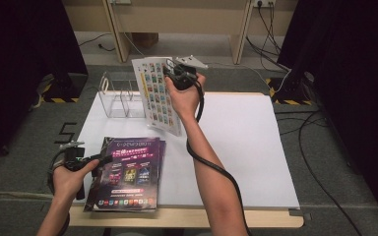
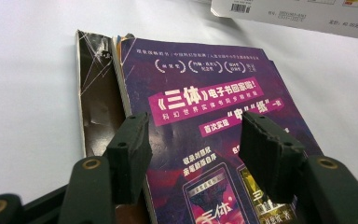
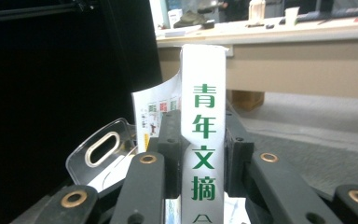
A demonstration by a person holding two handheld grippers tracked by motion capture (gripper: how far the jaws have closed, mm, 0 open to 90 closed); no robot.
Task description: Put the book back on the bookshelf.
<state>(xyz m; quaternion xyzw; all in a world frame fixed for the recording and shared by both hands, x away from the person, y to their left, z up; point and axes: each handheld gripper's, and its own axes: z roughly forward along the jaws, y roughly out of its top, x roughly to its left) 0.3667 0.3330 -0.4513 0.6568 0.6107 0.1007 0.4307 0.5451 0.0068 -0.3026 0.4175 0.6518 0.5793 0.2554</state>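
Work in hand: filing magazines from the flat pile into the clear rack.
Right gripper (image 1: 173, 74): clamped on the white magazine (image 1: 157, 96), jaws pressing its spine from both sides, as seen in the right gripper view (image 3: 203, 154).
Reason for that hold: gripped by the spine so the magazine hangs upright, probably to slide edge-first between the dividers.
Magazine's place: upper centre of the high view, lifted off the table, just right of the clear rack (image 1: 119, 97).
Rack in the right gripper view: handle cut-out at lower left (image 3: 103, 148), below and left of the jaws.
Left gripper (image 1: 106, 158): jaws standing apart, nothing between the pads.
Purple stack (image 1: 128, 172): flat at lower left of the white tabletop (image 1: 246, 147); top cover lying directly under the left jaws (image 2: 205, 121).
Reason for left position: likely steadying or ready to pick the next copy.
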